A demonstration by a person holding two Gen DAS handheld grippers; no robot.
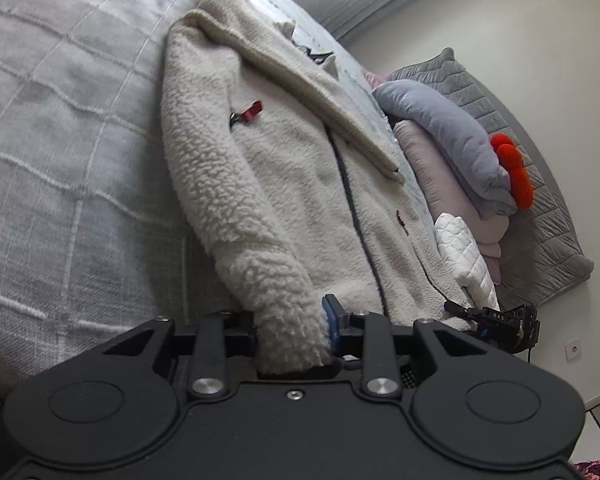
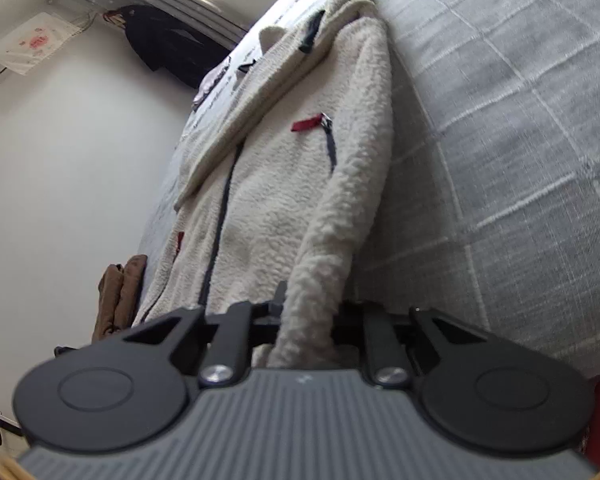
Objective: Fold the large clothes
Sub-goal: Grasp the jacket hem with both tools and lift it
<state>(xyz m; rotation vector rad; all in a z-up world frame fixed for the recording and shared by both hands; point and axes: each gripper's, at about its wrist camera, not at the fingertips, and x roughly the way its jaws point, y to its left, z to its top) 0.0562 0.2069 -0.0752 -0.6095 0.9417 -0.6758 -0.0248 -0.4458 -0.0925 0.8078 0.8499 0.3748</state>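
A cream fleece jacket point(image 1: 284, 184) lies flat, front up, on a grey checked bedspread point(image 1: 60, 140). It has a dark centre zip and red zip pulls. My left gripper point(image 1: 294, 332) is shut on the cuff of one sleeve point(image 1: 284, 320). In the right wrist view the same jacket point(image 2: 268, 184) shows, and my right gripper point(image 2: 308, 320) is shut on the cuff of the other sleeve point(image 2: 312, 304). Both sleeves run along the jacket's outer edges. The other gripper point(image 1: 496, 320) shows at the jacket's far side in the left wrist view.
Pillows, a grey cushion point(image 1: 452, 128) with red pompoms point(image 1: 516, 172) and a grey quilted headboard pad point(image 1: 540, 216) lie at the bed's head. A brown bag point(image 2: 116, 300) stands by the bed against the white wall. Dark clothes point(image 2: 168, 44) hang near the window.
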